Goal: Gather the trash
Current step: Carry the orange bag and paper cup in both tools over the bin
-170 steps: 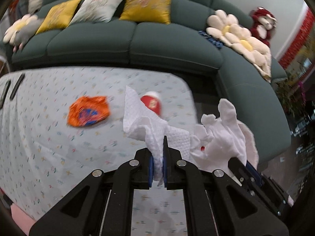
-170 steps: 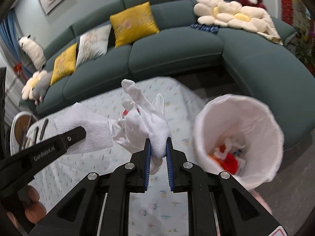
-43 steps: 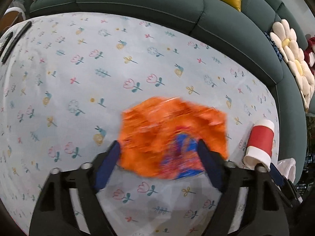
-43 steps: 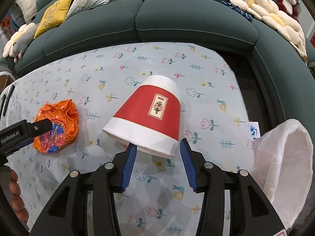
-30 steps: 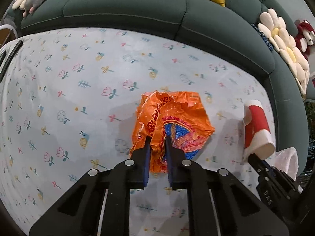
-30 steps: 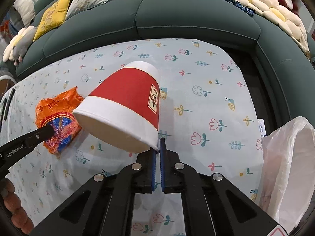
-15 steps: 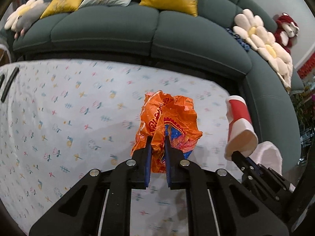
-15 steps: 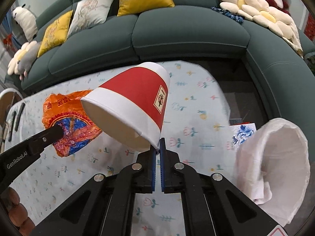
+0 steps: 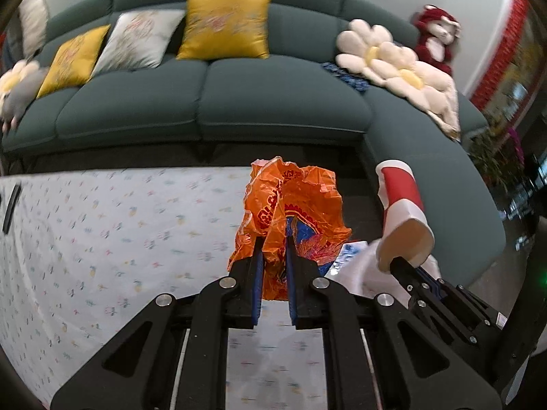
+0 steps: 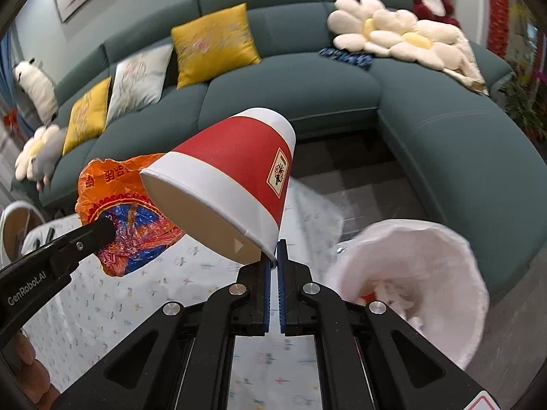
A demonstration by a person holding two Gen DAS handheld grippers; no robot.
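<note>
Two items are being held clear of the patterned table (image 9: 102,239). Left gripper (image 9: 273,256) is clamping a crumpled orange wrapper (image 9: 294,205); right gripper (image 10: 275,256) is pinching the rim of a tilted red paper cup (image 10: 236,171). White-lined trash bin (image 10: 444,273) is sitting just right of the table, below the cup.

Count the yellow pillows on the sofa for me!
2: one yellow pillow at the sofa's middle, another further left, with a white pillow between. More could be hidden out of view.
</note>
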